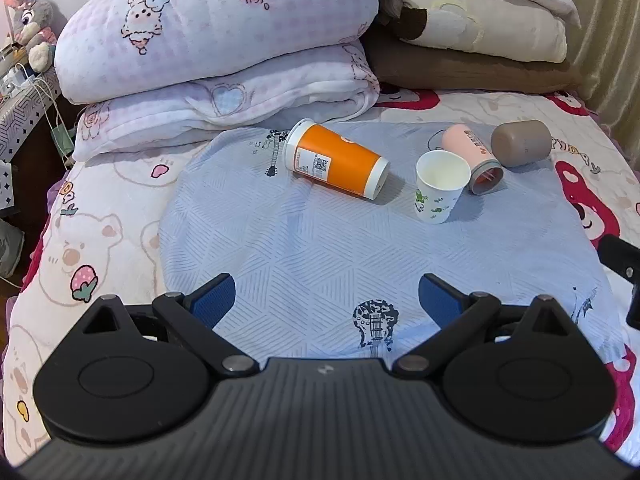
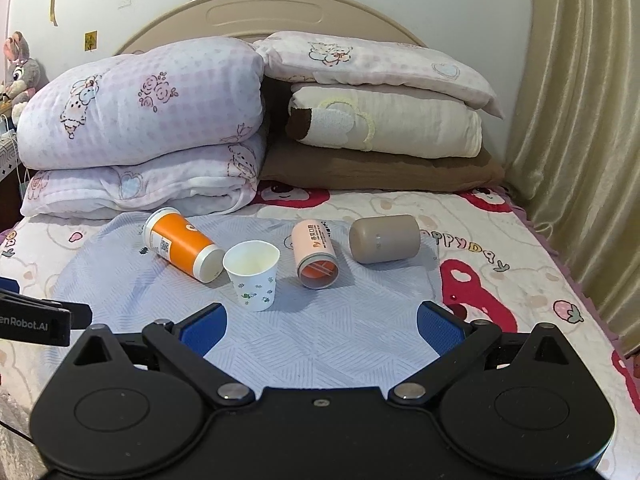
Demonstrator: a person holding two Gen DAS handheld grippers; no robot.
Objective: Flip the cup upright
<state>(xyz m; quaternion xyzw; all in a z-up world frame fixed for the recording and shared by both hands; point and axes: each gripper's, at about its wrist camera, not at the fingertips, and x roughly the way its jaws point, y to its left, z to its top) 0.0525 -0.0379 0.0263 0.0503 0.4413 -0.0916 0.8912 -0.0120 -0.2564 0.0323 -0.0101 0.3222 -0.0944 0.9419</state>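
Observation:
Several cups sit on a pale blue cloth (image 1: 280, 248) on the bed. An orange cup (image 1: 336, 159) (image 2: 182, 243) lies on its side at the left. A white paper cup with green prints (image 1: 440, 186) (image 2: 253, 275) stands upright, mouth up. A pink cup (image 1: 474, 158) (image 2: 316, 254) lies on its side, open end toward me. A taupe cup (image 1: 522, 143) (image 2: 385, 239) lies on its side at the right. My left gripper (image 1: 326, 300) is open and empty, short of the cups. My right gripper (image 2: 322, 328) is open and empty, near the paper cup.
Folded pink quilts (image 2: 140, 128) and stacked pillows (image 2: 384, 120) fill the head of the bed behind the cups. A curtain (image 2: 580, 120) hangs at the right. A nightstand with cables and a plush toy (image 1: 32, 20) stands at the left. The bed sheet (image 2: 520, 280) surrounds the cloth.

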